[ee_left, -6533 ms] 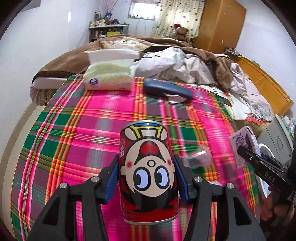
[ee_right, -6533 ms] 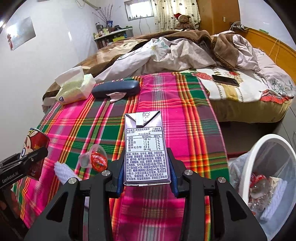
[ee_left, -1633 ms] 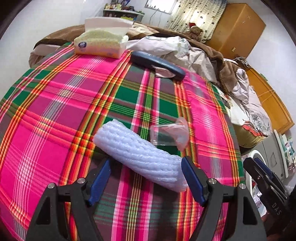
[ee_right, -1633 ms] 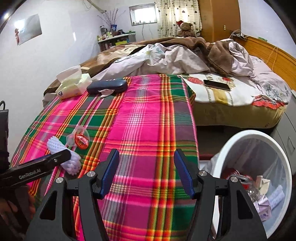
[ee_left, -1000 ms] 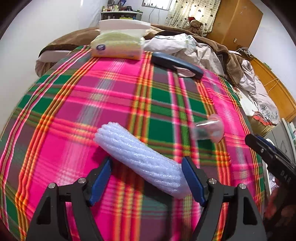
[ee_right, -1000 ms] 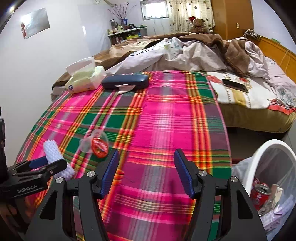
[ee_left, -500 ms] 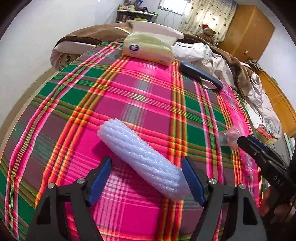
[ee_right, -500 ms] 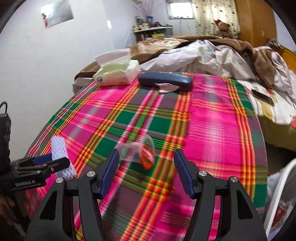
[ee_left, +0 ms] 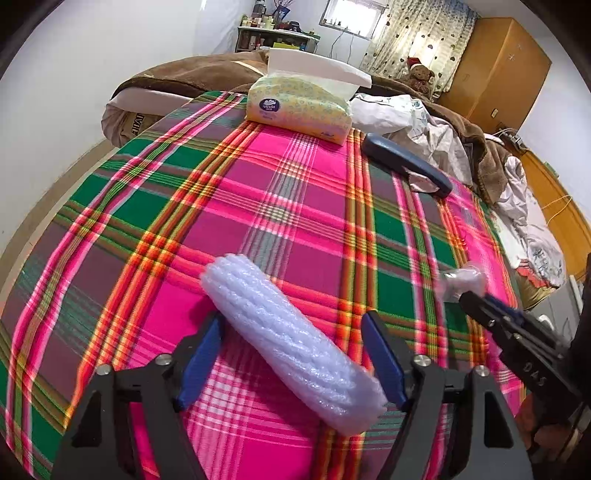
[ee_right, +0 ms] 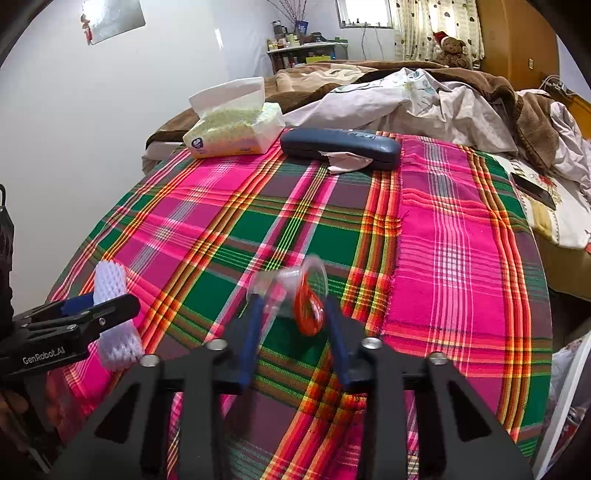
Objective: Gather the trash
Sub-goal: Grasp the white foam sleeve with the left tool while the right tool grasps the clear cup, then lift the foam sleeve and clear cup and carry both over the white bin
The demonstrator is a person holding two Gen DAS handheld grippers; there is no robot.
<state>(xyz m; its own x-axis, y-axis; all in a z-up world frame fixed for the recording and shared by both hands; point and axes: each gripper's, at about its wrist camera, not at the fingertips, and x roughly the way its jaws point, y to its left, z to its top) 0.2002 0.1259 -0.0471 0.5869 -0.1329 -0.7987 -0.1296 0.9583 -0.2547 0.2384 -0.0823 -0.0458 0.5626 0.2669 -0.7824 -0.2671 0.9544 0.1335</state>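
A white foam net sleeve (ee_left: 291, 339) is straddled diagonally by the wide-apart fingers of the left gripper (ee_left: 291, 354). A clear plastic cup (ee_right: 291, 291) is bracketed by the narrowed, blurred fingers of the right gripper (ee_right: 293, 325); contact cannot be told.

White walls (ee_right: 147, 110) close in a bedroom lit by daylight from a small window (ee_left: 351, 14) hung with a patterned curtain (ee_left: 417, 40). Below the window stands a cluttered shelf (ee_right: 303, 48). A tall wooden wardrobe (ee_left: 495, 70) fills the corner, with a teddy bear (ee_right: 452, 48) in front of it. A bed (ee_right: 424, 99) heaped with brown blankets and pale sheets lies behind the plaid-covered surface (ee_left: 295, 206).
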